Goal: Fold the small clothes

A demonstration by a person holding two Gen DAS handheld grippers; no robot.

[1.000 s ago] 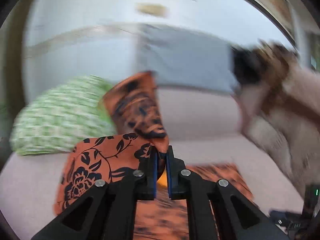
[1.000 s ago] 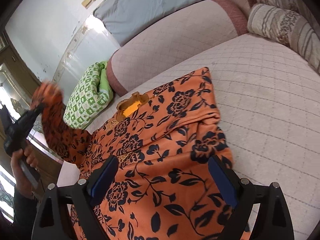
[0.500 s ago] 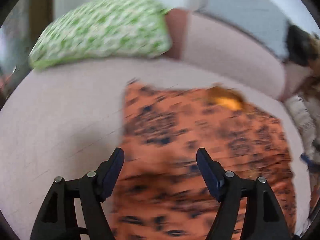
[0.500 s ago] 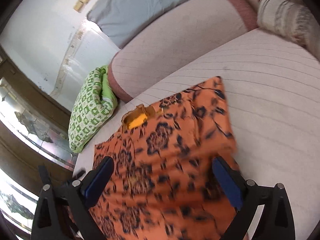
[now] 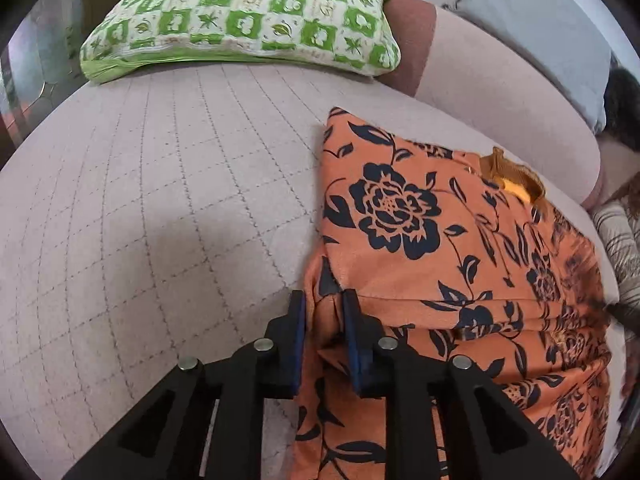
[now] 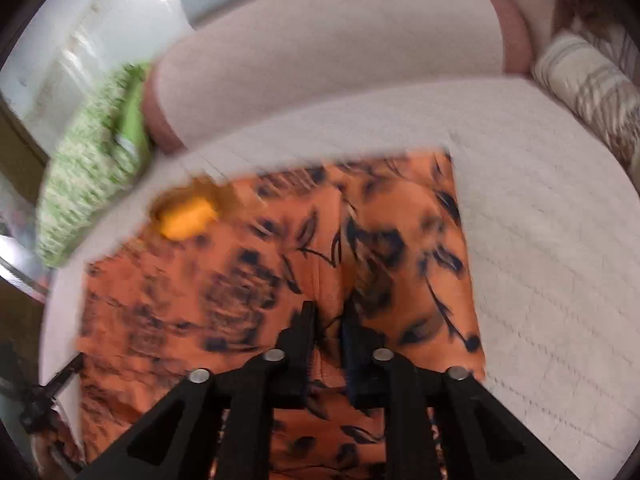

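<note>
An orange garment with black flowers lies flat on the pale quilted sofa seat, sleeves folded in, its yellow-lined collar toward the backrest. My left gripper is shut on a fold at the garment's left edge. In the right wrist view the same garment is blurred by motion. My right gripper is shut on the cloth of the garment near its lower middle.
A green and white patterned pillow lies at the seat's far left. The pink sofa backrest runs behind the garment. A striped cushion sits at the right. A grey pillow rests on the backrest.
The left gripper laid the raised sleeve down across the garment, opened, then shut on the left edge. The right gripper was open over the garment and has shut on its cloth.
</note>
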